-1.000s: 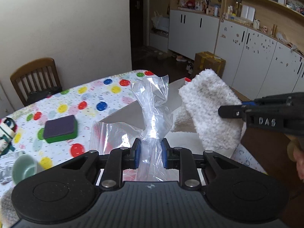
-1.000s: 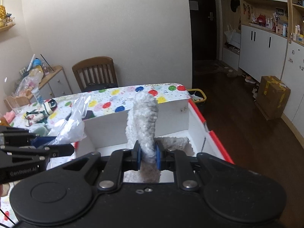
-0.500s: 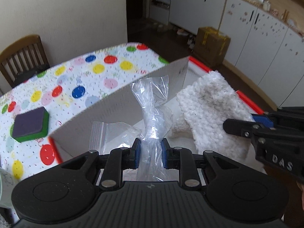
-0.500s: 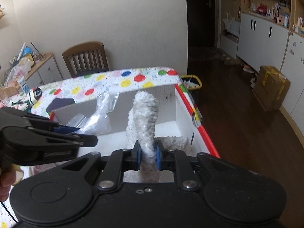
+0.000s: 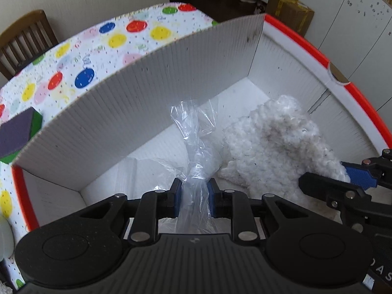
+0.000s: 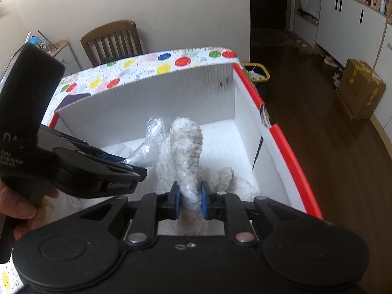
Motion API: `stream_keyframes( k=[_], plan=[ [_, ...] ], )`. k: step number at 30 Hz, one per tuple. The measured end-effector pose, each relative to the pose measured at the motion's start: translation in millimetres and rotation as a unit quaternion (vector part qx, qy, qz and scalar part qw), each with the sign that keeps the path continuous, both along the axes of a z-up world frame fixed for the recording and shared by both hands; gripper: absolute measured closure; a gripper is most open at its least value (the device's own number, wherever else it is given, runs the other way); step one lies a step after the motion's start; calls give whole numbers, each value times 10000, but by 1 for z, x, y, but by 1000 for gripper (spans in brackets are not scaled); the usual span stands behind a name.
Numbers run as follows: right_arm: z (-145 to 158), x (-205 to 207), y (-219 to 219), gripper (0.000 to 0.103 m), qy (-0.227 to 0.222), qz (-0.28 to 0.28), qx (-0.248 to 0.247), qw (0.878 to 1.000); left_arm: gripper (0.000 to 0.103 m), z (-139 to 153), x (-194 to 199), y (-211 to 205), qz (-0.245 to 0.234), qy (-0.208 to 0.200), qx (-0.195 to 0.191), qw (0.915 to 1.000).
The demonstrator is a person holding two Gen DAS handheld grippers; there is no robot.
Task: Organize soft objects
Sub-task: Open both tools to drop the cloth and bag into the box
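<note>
From the left wrist view we see our left gripper (image 5: 194,196) clenched on the gathered neck of a clear plastic bag (image 5: 196,144), whose long axis runs straight away from the jaws, up and far into the white box (image 5: 156,80); the bag hangs over the box floor, inside the walls, so the way onward is simply down. Just to its right lies the white fluffy cloth (image 5: 281,147), its near right corner pinched by our right gripper (image 5: 352,178), which enters from the right edge and is cut off there. How much of the bag already rests on the floor we cannot tell, since the clear film blends with the white bottom, and the gripper body hides the near part of the box. From the right wrist view, the right gripper (image 6: 189,199) is clamped on the fluffy cloth (image 6: 186,147), which stands up lengthwise from the jaws and droops onto the box floor beyond; the box (image 6: 247,112) opens directly ahead and below. The left gripper (image 6: 107,171) crosses from the left, closer to the left wall, its fingertips hidden behind its own body, with the plastic bag (image 6: 152,142) showing past it. A hand (image 6: 19,208) is cut off at the left edge.
</note>
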State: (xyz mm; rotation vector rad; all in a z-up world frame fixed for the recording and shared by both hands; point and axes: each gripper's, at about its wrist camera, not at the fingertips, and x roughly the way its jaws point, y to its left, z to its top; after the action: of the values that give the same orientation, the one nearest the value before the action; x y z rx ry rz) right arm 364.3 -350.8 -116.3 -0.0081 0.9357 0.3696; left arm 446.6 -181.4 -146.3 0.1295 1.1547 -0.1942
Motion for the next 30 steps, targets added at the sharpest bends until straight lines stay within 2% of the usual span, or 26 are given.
stream_keyframes(
  k=[8,16,17,19,20,21,28,30],
  plan=[
    [-5,3,0,87,160,89,45,9998,81,-18,4,2,46,315,-37,9995],
    [-8,10,5,80,243,148,-53,9996,77,-21,8,3,145,433,-130,9989],
    [-9,9,4,79,234,144,-54,9996,73,-21,8,3,157,460,-157,9987],
    [-9,8,4,76,238,126,-66,9996,61,-20,9,3,163,472,-171,9986],
    [-8,8,4,74,238,129,-57,9996,39,-20,8,3,153,478,-161,9986],
    [-8,7,4,69,229,134,-49,9996,28,-20,8,2,136,472,-158,9987],
    [1,0,-1,47,72,40,-48,10000,28,-11,-2,5,158,260,-154,9994],
    [5,-4,-3,43,22,46,-30,10000,28,-7,-5,7,160,157,-171,9996]
  ],
)
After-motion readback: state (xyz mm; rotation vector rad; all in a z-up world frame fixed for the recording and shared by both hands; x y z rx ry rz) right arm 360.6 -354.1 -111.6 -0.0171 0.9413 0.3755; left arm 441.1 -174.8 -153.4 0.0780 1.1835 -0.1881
